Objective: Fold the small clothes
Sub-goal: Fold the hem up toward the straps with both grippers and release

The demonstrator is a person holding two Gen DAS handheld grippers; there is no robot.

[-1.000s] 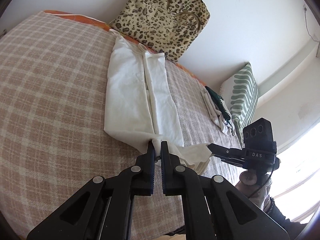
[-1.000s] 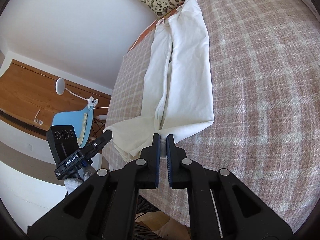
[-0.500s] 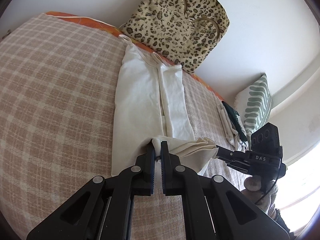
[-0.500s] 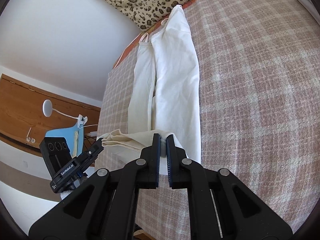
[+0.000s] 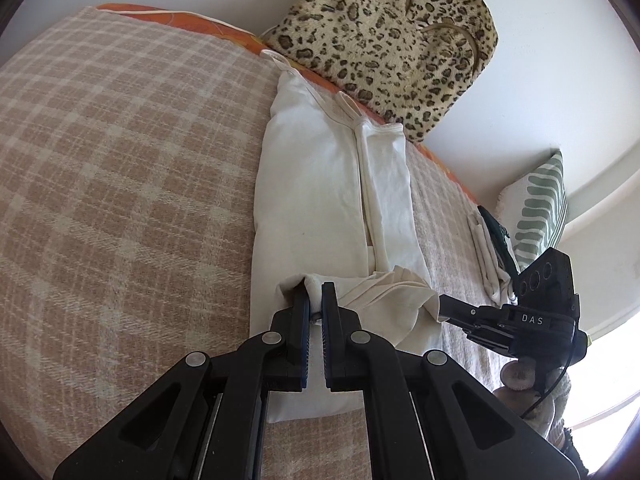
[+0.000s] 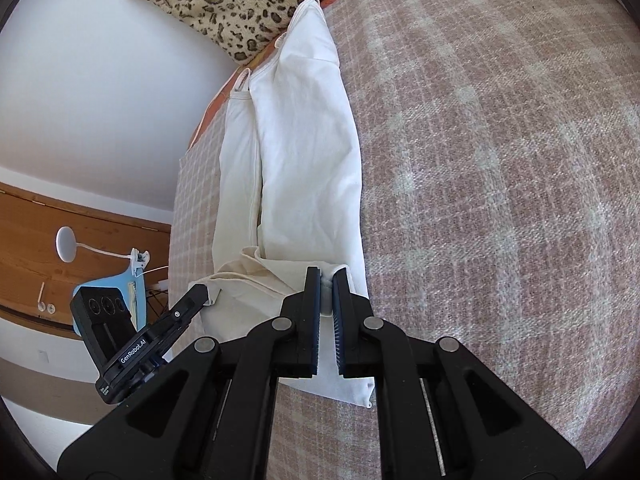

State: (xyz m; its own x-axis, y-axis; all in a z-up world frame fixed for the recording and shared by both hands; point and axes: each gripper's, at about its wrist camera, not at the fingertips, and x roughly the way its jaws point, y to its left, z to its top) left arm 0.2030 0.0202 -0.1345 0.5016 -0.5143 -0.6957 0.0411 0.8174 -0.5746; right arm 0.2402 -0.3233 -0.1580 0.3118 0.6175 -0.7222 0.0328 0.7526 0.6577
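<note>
Both grippers have carried the hem up over the long, folded cream cotton garment (image 5: 320,200) on the plaid bed cover (image 5: 120,200); left gripper (image 5: 315,294) and right gripper (image 6: 326,280) each clamp a hem corner.

Two markings can be read, each on the black body of one of the hand-held tongs as seen from the other's camera. The right tongs (image 5: 440,307), seen in the left wrist view, carry the white letters "DAS" on the side of the housing, just below the block with three round lenses. The left tongs (image 6: 208,295), seen in the right wrist view, carry "GenRobot.AI" in white along the housing, with a smaller line of print near the lower corner that is too small to read.
</note>
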